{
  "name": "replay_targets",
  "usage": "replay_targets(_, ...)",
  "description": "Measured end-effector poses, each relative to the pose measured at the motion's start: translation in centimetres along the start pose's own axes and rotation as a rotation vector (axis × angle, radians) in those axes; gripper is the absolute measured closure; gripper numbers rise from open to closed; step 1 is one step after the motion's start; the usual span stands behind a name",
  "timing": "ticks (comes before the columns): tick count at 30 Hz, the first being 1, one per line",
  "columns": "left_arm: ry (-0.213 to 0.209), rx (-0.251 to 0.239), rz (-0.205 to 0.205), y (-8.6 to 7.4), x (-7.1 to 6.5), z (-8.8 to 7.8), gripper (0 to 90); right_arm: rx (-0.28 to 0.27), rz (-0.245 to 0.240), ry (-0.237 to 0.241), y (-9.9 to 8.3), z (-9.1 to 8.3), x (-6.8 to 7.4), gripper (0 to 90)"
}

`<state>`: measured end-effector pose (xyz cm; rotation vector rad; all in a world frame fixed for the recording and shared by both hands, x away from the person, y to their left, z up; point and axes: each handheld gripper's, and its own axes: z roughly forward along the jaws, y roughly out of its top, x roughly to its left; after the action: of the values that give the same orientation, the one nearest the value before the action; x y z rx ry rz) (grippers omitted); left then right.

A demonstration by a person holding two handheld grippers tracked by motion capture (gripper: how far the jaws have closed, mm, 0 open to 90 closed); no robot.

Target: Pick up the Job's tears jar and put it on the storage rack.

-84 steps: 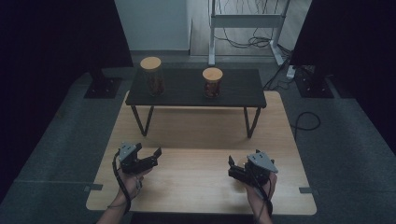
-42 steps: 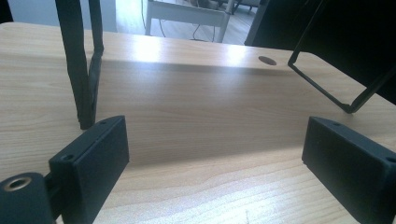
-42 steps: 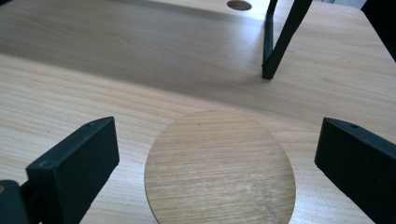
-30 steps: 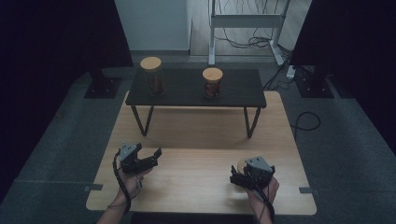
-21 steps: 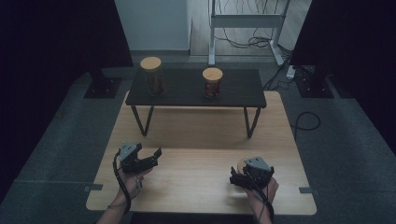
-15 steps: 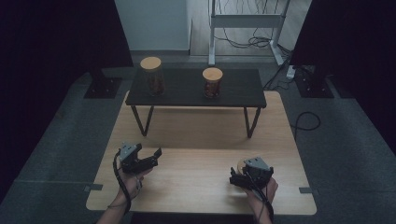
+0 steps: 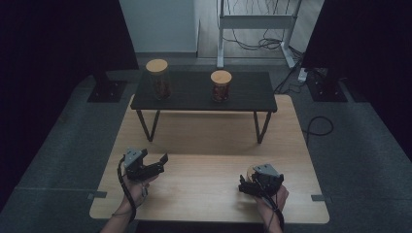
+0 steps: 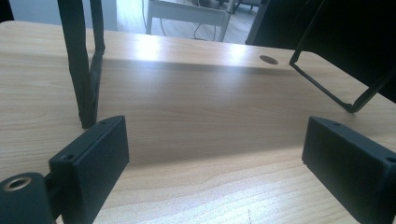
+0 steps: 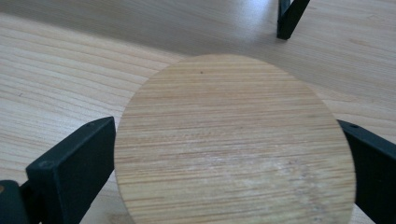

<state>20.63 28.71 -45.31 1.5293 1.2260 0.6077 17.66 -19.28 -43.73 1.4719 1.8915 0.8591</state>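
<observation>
The right gripper (image 7: 253,183) sat low over the near right part of the wooden table (image 7: 204,145), its jaws closed against opposite edges of a round bamboo lid (image 9: 233,144), which lay squarely between them; whether the lid rested on the table or was lifted could not be told. The left gripper (image 7: 154,165) was well apart on the near left, jaws spread wide with nothing between them, pointing toward a leg (image 8: 84,60) of the black shelf (image 7: 204,92).
</observation>
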Motion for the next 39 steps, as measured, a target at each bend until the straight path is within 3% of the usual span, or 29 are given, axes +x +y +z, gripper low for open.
replay_targets(19, 0.004, -0.002, -0.002, 0.0, 0.0, 0.0, 6.9, 0.023, -0.019, -0.017, -0.4, 0.9, 0.3, 8.9)
replay_targets(25, 0.004, -0.004, -0.001, 0.0, 0.1, -0.1, 6.9, 0.024, -0.025, -0.018, -0.6, 1.1, 0.3, 16.5)
replay_targets(39, 0.004, -0.006, -0.003, 0.0, 0.1, -0.1, 6.9, 0.012, -0.016, 0.011, -1.0, 1.2, -0.1, 23.5)
